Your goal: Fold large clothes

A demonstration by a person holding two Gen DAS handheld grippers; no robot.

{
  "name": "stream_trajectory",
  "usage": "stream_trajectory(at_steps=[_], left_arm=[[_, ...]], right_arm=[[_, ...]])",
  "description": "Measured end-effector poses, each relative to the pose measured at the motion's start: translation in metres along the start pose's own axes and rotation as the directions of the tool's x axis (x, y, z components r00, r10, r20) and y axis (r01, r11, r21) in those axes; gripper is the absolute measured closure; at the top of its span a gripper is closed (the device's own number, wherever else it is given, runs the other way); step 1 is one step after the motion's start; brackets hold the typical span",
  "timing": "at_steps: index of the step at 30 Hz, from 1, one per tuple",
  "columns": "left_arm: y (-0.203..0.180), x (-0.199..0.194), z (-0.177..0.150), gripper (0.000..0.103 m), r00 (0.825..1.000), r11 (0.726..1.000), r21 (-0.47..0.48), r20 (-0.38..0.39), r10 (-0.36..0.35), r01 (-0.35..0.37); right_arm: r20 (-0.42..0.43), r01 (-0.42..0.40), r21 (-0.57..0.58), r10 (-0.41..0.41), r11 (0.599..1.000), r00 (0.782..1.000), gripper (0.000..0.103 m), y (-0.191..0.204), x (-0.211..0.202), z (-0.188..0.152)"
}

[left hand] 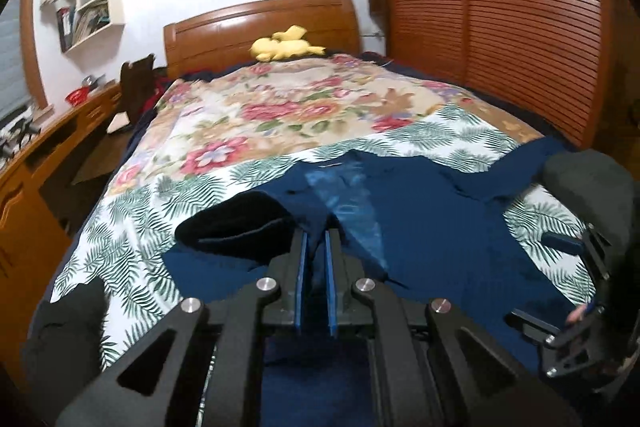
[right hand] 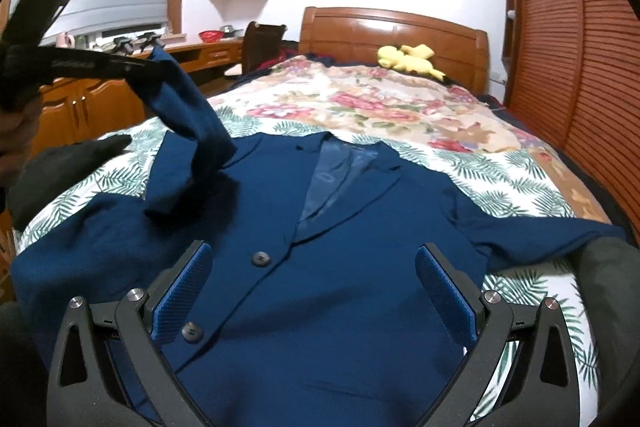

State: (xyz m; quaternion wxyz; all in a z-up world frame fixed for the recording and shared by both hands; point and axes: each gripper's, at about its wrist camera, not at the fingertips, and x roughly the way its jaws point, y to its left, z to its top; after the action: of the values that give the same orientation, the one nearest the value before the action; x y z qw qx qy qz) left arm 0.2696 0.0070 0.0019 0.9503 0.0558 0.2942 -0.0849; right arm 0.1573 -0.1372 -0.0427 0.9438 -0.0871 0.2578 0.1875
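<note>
A dark blue suit jacket (right hand: 340, 267) lies face up on the bed, lapels open, two buttons showing. My left gripper (left hand: 317, 247) is shut on the jacket's left sleeve (right hand: 192, 107) and holds it lifted above the jacket; it shows in the right wrist view (right hand: 156, 67) at upper left. My right gripper (right hand: 314, 279) is open and empty, hovering over the jacket's front near the buttons. It shows at the right edge of the left wrist view (left hand: 560, 287). The jacket also fills the near part of the left wrist view (left hand: 420, 219).
The bed has a palm-leaf sheet (right hand: 500, 179) and a floral blanket (left hand: 288, 107) beyond. A yellow plush toy (left hand: 284, 45) lies by the wooden headboard (right hand: 400, 31). A wooden desk (left hand: 52, 147) runs along the left, a slatted wardrobe (left hand: 500, 27) on the right.
</note>
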Motion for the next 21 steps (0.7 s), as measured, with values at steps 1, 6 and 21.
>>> stream_trajectory(at_steps=[1, 6, 21], left_arm=[[-0.004, -0.002, -0.003, 0.098, 1.0, 1.0, -0.001, 0.0, -0.018, 0.018], [-0.019, -0.006, -0.021, 0.097, 0.999, 0.999, 0.008, -0.012, -0.043, 0.044], [-0.02, -0.016, -0.082, 0.068, 0.994, 0.994, -0.04, -0.047, -0.101, 0.099]], right_arm=[[0.0, 0.007, -0.003, -0.007, 1.0, 1.0, 0.0, -0.001, -0.002, -0.002], [-0.005, 0.032, -0.015, -0.032, 0.999, 0.999, 0.0, -0.005, -0.005, -0.007], [-0.046, -0.009, 0.0, 0.009, 1.0, 0.999, 0.0, 0.003, 0.007, -0.017]])
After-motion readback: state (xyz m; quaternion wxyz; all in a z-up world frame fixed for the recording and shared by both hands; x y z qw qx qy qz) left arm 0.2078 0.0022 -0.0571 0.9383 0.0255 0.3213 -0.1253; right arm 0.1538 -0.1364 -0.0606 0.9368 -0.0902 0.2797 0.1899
